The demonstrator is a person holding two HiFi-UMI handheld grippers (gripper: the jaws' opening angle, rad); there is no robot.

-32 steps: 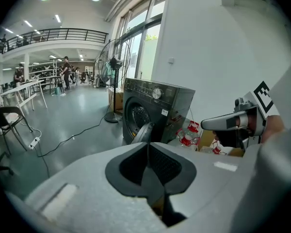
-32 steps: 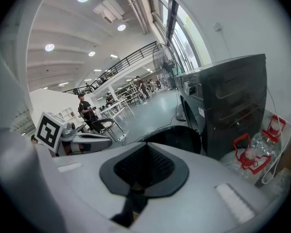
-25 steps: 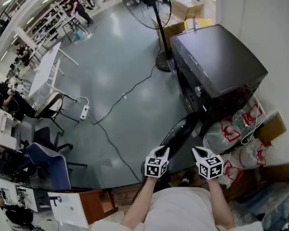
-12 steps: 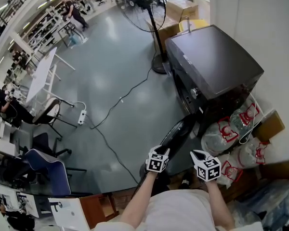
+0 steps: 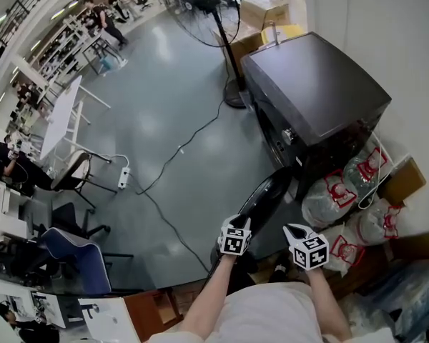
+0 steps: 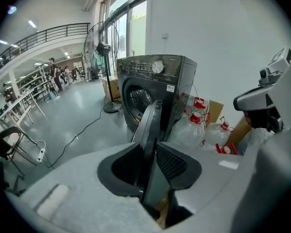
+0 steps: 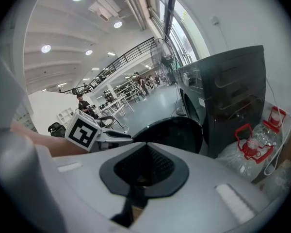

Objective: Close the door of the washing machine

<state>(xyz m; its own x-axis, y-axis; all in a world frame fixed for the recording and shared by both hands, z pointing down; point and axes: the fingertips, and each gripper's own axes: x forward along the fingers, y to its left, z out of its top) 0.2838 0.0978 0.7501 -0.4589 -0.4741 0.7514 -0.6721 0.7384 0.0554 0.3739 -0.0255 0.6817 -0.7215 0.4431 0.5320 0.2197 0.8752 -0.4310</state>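
The dark washing machine stands against the right wall, and its round door hangs open toward me. My left gripper sits at the door's near rim. In the left gripper view the door's edge runs between the jaws of that gripper. Those jaws have just been closing, and both pads lie against the rim. My right gripper hovers to the right of the door, shut and holding nothing. In the right gripper view, the door lies beyond the closed right gripper.
A standing fan and cardboard boxes are behind the machine. Bagged water bottles are piled at the machine's near right side. A cable and a power strip lie on the floor, and chairs stand to the left.
My left gripper has sunk slightly onto the door's rim. The right gripper has stayed where it was, and the door stands open as before.
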